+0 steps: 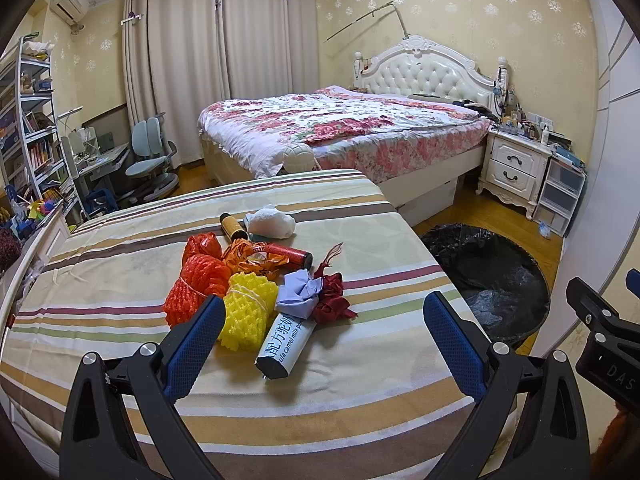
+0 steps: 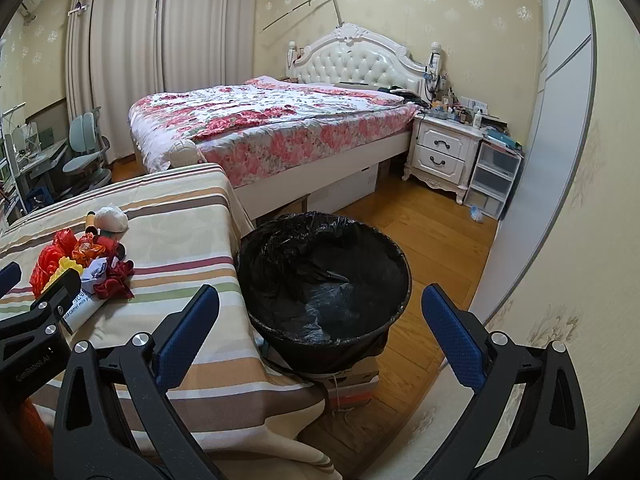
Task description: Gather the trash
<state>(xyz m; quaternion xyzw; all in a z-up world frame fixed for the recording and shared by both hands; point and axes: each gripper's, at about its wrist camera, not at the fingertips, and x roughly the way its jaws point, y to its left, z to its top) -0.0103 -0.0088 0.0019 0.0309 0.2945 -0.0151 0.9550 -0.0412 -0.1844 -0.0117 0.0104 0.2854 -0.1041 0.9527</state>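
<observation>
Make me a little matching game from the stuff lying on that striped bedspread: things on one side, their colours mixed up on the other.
Things:
1. foam fruit net
2. crumpled paper
3. fabric scrap
4. wadded tissue

Colours:
A. white
B. dark red
C. yellow
D. pale purple

Pairs: 1-C, 2-D, 3-B, 4-A.
</observation>
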